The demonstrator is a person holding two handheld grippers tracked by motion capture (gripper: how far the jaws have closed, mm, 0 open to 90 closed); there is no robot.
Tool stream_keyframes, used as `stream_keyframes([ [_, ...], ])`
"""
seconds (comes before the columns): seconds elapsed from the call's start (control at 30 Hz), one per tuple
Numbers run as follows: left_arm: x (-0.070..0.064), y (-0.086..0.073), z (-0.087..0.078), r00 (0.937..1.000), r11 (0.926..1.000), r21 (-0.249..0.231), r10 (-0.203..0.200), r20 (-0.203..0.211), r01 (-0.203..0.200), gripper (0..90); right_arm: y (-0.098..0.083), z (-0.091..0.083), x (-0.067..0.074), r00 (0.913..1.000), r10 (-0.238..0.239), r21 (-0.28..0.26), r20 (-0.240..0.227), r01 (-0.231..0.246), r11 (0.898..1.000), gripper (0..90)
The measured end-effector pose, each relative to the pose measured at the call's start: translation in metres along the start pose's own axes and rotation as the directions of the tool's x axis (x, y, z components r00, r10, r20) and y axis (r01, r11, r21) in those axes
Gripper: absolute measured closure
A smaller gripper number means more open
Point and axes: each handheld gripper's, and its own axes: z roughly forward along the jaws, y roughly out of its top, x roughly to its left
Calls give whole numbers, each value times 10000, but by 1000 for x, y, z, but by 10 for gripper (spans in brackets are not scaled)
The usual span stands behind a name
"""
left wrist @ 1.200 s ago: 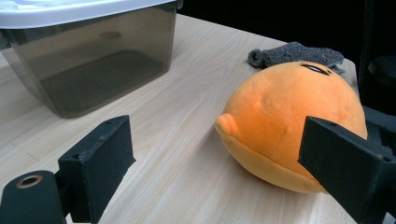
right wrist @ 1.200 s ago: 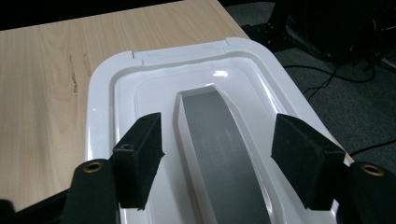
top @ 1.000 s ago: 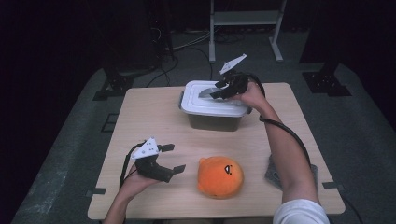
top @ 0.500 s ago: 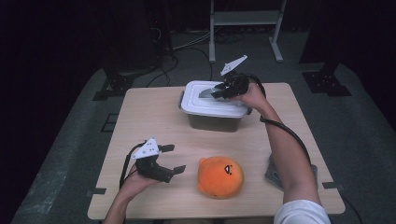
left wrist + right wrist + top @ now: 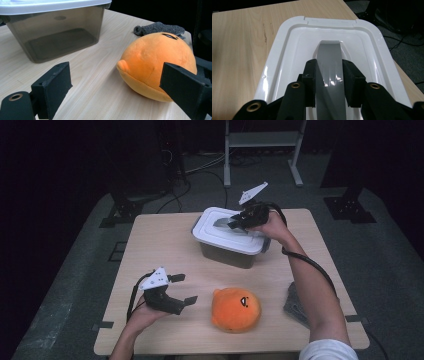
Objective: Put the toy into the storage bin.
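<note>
My high cam looks down and forward over the whole table [image 5: 165, 250]. Left gripper cam sits low, facing the orange plush [image 5: 160, 62] up close. Right one's nearly on the box lid [image 5: 287, 47]. All three catch the box.

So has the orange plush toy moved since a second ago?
No. The orange plush toy sits in the same spot near the table's front edge.

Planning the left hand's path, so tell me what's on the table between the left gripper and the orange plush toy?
Nothing: in the left gripper view, only bare wooden table separates the open left gripper from the orange plush toy.
</note>
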Motion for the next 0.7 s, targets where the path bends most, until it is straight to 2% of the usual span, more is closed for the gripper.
stream_keyframes([
  [0.7,-1,0,-1,10000,10000,21,37,-49,-37,92,-7,-9,18,9987,-247,-35,-437,246,9997,660],
])
